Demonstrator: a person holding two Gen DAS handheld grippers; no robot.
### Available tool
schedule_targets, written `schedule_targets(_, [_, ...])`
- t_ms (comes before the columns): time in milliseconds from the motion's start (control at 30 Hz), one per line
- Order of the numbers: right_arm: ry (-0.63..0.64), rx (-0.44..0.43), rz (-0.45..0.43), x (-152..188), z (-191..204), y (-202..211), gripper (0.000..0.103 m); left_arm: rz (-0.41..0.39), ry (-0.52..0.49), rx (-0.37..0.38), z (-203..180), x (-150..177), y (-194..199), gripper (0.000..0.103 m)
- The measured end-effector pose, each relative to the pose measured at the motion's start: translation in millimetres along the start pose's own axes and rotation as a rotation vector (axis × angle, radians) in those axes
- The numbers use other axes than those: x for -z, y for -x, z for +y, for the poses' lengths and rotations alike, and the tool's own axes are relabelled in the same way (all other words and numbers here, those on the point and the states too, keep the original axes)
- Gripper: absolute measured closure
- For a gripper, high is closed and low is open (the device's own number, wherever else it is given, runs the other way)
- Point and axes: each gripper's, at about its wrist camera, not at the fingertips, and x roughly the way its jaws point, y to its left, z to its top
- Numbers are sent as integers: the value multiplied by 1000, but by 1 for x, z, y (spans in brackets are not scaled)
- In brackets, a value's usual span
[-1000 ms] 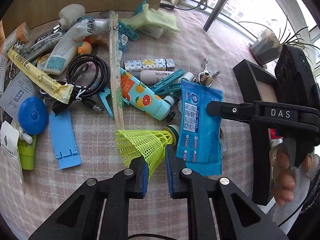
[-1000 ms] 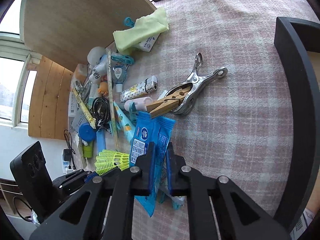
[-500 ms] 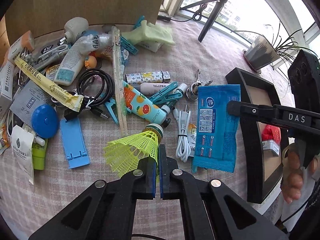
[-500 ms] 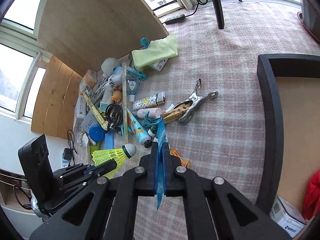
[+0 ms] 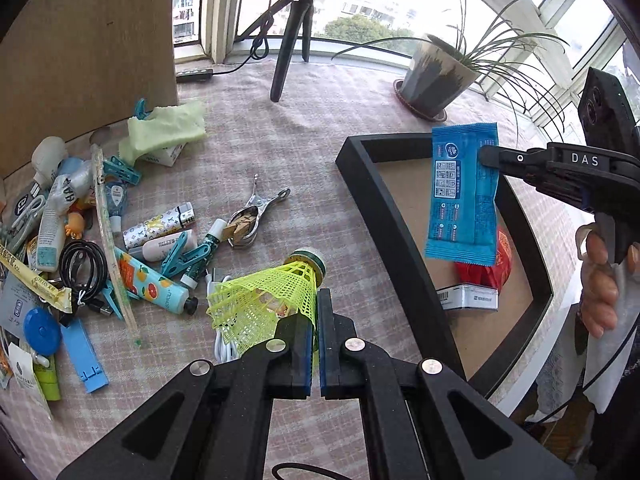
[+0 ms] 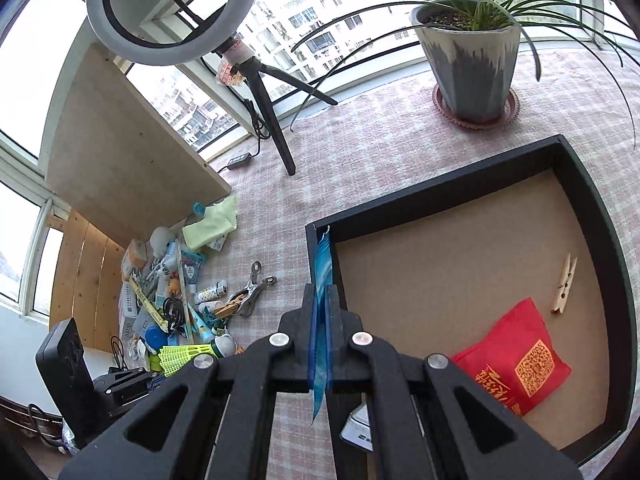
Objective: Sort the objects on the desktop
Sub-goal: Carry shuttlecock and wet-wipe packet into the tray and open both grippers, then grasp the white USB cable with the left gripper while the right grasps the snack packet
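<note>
Shuttlecock (image 5: 276,300): neon-yellow mesh skirt with a green-banded cork, clamped at the skirt between the left gripper's (image 5: 316,344) blue-padded fingers (image 5: 306,354); it hangs clear of the tabletop (image 5: 280,152), just left of the tray's near-left wall.
Blue packet (image 5: 460,196): flat foil sachet, pinched at its right edge by the right gripper (image 6: 320,336); it hangs upright in the air over the tray's left part. In the right wrist view it shows edge-on between the clenched fingers (image 6: 310,344).
Tray (image 5: 384,220): black-walled, brown-floored, the landmark at the right of the tabletop.
Inside the tray: a red pouch (image 6: 516,360) with a yellow code print near the front, a wooden clothespin (image 6: 564,284) behind the pouch by the right wall, a small white box (image 5: 468,298) at the near-left corner.
Left of the tray: a metal clamp (image 5: 256,216) lying apart from the rest, nearest to the tray; farther left a dense pile with a lighter (image 5: 160,224), an orange-print tube (image 5: 152,284), teal pegs (image 5: 178,252), a coiled black cable (image 5: 84,264), a clear ruler (image 5: 108,232), a blue round case (image 5: 42,328) and a blue stand (image 5: 84,356).
Behind that pile: a pale green cloth (image 5: 164,128) on a white carton, well left of the tray.
Behind the tray: a potted plant (image 6: 468,60) on a saucer; left of it a ring light (image 6: 172,12) on a black tripod.
Person: a hand (image 5: 600,280) wraps the right gripper's handle, to the right of the tray.
</note>
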Motion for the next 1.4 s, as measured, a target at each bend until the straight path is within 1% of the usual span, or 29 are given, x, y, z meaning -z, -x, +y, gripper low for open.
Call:
schedule_targets(133, [-29, 53, -33, -4, -25, 16, 100, -13, -79, 23, -47, -20, -9, 102])
schedule_targets(267, [-44, 96, -56, -6, -44, 29, 100, -11, -137, 54, -85, -34, -18, 102])
schedule_targets(533, [-63, 158, -69, -4, -66, 40, 100, 6, -199, 98, -134, -43, -34, 102])
schedule_targets(600, [-68, 159, -49, -5, -69, 38, 97, 7, -204, 115, -143, -45, -37, 101])
schedule_targets(633, [-96, 148, -39, -4, -73, 38, 89, 2, -207, 128, -147, -47, -37, 96])
schedule_targets(667, [-112, 138, -42, -4, -75, 39, 82, 10, -205, 134, -150, -48, -39, 87])
schedule_targets(700, [-109, 141, -46, -3, -73, 40, 81, 20, -195, 133, -151, -48, -40, 55])
schedule_targets(733, [-96, 162, -50, -2, -70, 40, 81, 7, -187, 139, -150, -46, -37, 43])
schedule_targets(767, [-83, 177, -53, -1, -67, 40, 81, -15, -189, 138, -149, -45, -33, 45])
schedule_targets(800, [-73, 179, -50, 0, -63, 39, 81, -23, -202, 116, -147, -44, -32, 45])
schedule_targets(867, [-59, 166, -35, 3, -55, 36, 81, -12, -215, 100, -141, -44, -31, 45])
schedule_targets(900, [-47, 162, -30, 4, -49, 34, 81, -12, -205, 93, -135, -44, -30, 45])
schedule_targets(1033, [23, 159, -8, 10, -24, 22, 81, 3, -141, 71, -100, -45, -28, 46])
schedule_targets(1100, [39, 136, 16, 15, -13, 14, 81, 14, -112, 62, -81, -42, -26, 46])
schedule_targets(1167, [64, 114, 44, 20, 0, 4, 81, 21, -101, 27, -61, -37, -23, 47])
schedule_targets(1200, [85, 101, 62, 24, 8, -3, 81, 23, -83, 8, -49, -36, -22, 49])
schedule_targets(1267, [131, 77, 97, 32, 25, -18, 80, 37, -47, -7, -24, -32, -21, 51])
schedule_targets(1300, [155, 65, 114, 38, 34, -25, 79, 41, -31, -25, -11, -28, -20, 53])
schedule_targets(1333, [183, 51, 132, 43, 44, -33, 75, 40, -17, -47, 3, -23, -19, 54])
schedule_targets(1367, [214, 38, 152, 49, 54, -42, 68, 45, 5, -65, 16, -19, -19, 55])
schedule_targets(1400, [251, 27, 175, 56, 65, -51, 64, 56, 38, -77, 32, -13, -21, 58])
